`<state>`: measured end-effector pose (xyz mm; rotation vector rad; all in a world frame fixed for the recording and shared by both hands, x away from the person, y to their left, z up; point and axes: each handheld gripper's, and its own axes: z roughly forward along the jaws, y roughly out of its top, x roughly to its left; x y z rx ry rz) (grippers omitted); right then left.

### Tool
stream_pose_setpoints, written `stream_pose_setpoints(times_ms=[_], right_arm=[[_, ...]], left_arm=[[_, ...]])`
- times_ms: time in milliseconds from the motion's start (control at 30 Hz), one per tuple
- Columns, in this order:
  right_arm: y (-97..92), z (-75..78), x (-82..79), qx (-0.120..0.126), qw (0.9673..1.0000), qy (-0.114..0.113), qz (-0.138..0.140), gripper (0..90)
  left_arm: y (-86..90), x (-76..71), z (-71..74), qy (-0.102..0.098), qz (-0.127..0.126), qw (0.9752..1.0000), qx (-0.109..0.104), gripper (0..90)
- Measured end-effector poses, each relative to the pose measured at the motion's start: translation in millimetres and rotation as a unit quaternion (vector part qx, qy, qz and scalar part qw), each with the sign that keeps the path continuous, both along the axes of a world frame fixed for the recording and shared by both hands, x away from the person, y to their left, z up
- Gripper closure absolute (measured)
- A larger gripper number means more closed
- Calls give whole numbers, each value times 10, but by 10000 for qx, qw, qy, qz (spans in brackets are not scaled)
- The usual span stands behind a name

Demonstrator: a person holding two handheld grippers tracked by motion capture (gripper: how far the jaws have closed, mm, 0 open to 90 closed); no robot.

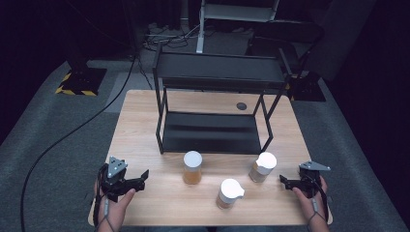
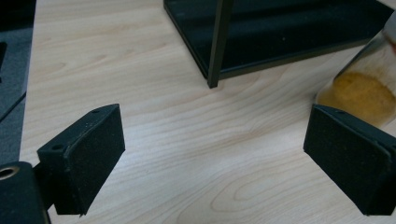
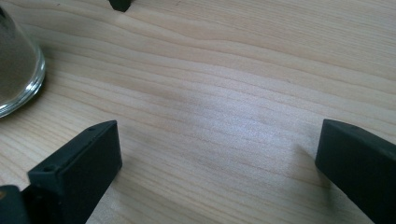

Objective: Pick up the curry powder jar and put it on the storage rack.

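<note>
Three white-lidded glass jars stand on the wooden table in front of a black two-tier rack. The left jar holds orange powder, the front jar stands nearest me, and the right jar stands near the rack's right leg. My left gripper rests at the table's front left, open and holding nothing. In the left gripper view the orange jar sits just beyond the right jaw of that gripper. My right gripper lies at the front right, open, with a jar's glass base off to its left.
The rack's lower shelf and one of its legs lie ahead of the left gripper. A small dark round mark sits on the table behind the rack. Cables run across the grey floor at left.
</note>
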<state>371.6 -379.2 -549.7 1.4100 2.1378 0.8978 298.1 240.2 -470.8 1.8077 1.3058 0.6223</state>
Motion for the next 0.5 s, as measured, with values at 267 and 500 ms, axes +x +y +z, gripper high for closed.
stream_pose_setpoints(times_ms=[267,500], right_arm=[[0,0,0,0,10000,0,-2,0],[0,0,0,0,10000,1,0,0]], left_arm=[[-127,-23,66,-236,-196,9995,-63,49],[-219,-25,110,-429,-277,9985,-189,49]])
